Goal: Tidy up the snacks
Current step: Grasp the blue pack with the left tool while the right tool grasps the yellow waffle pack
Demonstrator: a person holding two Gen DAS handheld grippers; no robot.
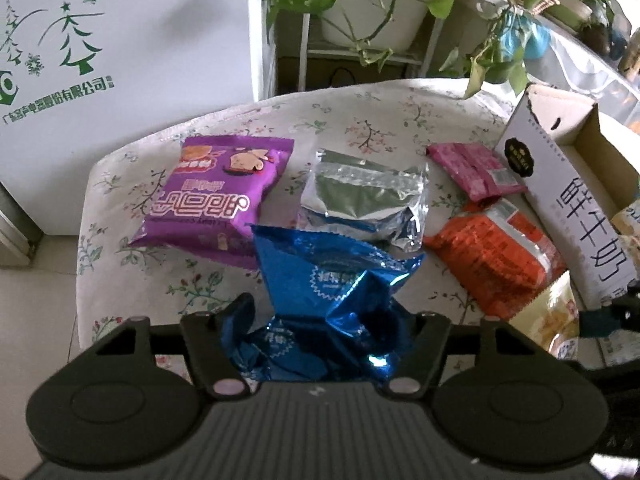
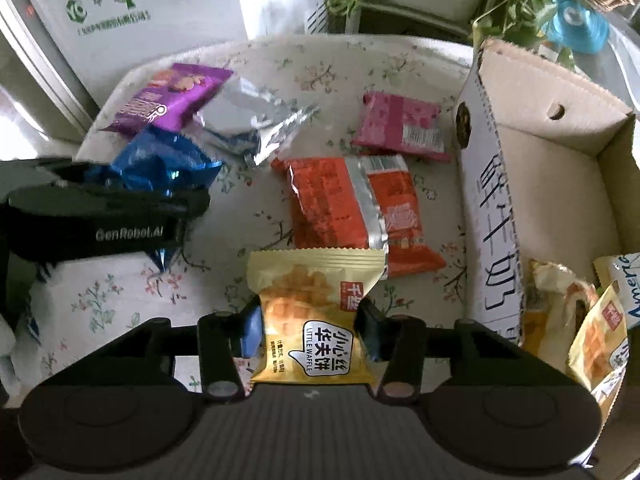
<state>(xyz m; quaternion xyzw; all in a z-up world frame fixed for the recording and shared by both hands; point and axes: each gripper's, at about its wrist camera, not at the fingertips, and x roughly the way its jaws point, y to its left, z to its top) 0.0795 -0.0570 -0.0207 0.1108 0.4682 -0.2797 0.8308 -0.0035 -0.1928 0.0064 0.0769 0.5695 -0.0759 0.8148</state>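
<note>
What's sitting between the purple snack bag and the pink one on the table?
A crinkly silver foil packet lies between the purple bag and the pink packet, on the flowery tablecloth. The left wrist view shows it best.

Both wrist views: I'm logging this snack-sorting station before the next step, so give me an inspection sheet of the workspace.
Surface: floral tablecloth, rumpled at the edges.
Job's things: purple packet, silver pouch, pink packet and orange packet lie loose; cardboard box on the right already holds a few packets.
Clutter: nothing seen.
Grippers: left gripper jaws closed on blue packet; right gripper jaws closed on waffle packet.
Cables: nothing seen.
Surroundings: white appliance, potted plants behind.
</note>
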